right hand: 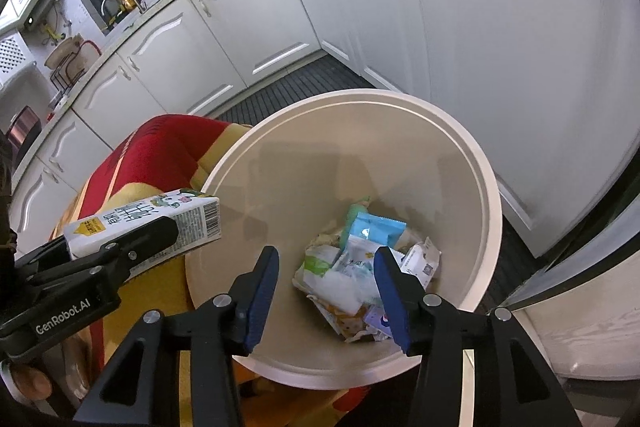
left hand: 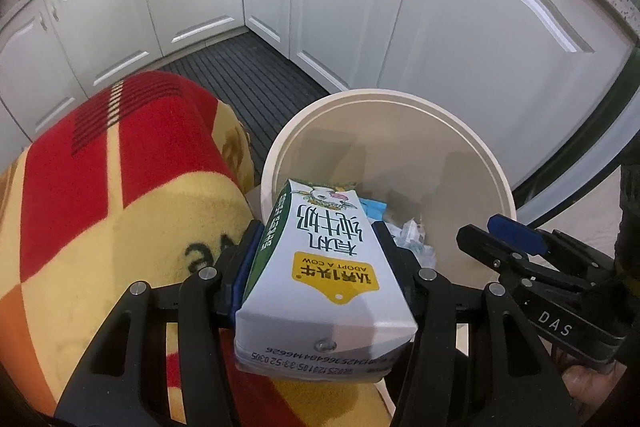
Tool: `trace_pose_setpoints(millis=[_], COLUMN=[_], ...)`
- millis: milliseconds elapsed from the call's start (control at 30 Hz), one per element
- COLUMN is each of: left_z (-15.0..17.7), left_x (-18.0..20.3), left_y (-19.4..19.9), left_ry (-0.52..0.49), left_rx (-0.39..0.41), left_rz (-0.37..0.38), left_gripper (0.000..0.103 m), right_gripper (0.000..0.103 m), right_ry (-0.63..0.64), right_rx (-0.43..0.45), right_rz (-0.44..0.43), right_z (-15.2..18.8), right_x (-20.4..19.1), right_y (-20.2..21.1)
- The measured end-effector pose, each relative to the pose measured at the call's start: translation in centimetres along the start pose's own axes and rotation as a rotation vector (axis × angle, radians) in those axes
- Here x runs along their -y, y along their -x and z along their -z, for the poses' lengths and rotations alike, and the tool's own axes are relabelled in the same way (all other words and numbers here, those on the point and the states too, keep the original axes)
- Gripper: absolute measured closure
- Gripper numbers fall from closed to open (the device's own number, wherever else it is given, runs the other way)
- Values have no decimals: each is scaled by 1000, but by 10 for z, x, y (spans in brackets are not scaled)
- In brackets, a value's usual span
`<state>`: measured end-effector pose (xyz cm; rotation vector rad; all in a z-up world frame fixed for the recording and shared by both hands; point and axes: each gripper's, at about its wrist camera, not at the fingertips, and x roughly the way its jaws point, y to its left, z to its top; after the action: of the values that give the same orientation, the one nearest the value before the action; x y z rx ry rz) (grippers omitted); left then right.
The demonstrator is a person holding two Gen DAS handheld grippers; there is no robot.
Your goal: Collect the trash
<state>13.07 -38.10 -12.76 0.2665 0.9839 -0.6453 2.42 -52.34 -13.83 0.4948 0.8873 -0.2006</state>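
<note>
Right now the left claw (left hand: 320,247) grips a milk carton (left hand: 320,267) between its blue pads, one on each side, holding it at the near edge of a round cream bin (left hand: 400,99). From the right wrist view the carton (right hand: 160,223) pokes just over the bin's rim (right hand: 492,195), beside a red and yellow blanket (right hand: 168,147). Meanwhile the right claw (right hand: 326,291) hangs over the bin with its fingers spread apart and nothing between them. Crumpled wrappers (right hand: 352,267) and a blue packet (right hand: 376,227) lie at the bottom. White cabinets (left hand: 460,7) stand behind.
</note>
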Motion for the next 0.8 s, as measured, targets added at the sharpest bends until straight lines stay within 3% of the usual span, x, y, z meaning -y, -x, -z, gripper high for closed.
trace_pose_setpoints(millis=[167,267,500,800], left_z=[1,1,2,15], left_x=[-1,-2,-4,-11], left_y=[4,7,12,35], left_ry=[5,10,16,25], left_rx=[2,4,11,94], left_rz=[17,52,60,-21], left_gripper=[47,39,39,39], right_gripper=[55,55,55,55], right_ry=[-3,-2,1,13], right_rx=[11,13,33,49], right_rz=[-2,-4,-9,-9], right_z=[2,3,5,11], right_x=[0,-2,-3,-13], right_y=[6,7,18,27])
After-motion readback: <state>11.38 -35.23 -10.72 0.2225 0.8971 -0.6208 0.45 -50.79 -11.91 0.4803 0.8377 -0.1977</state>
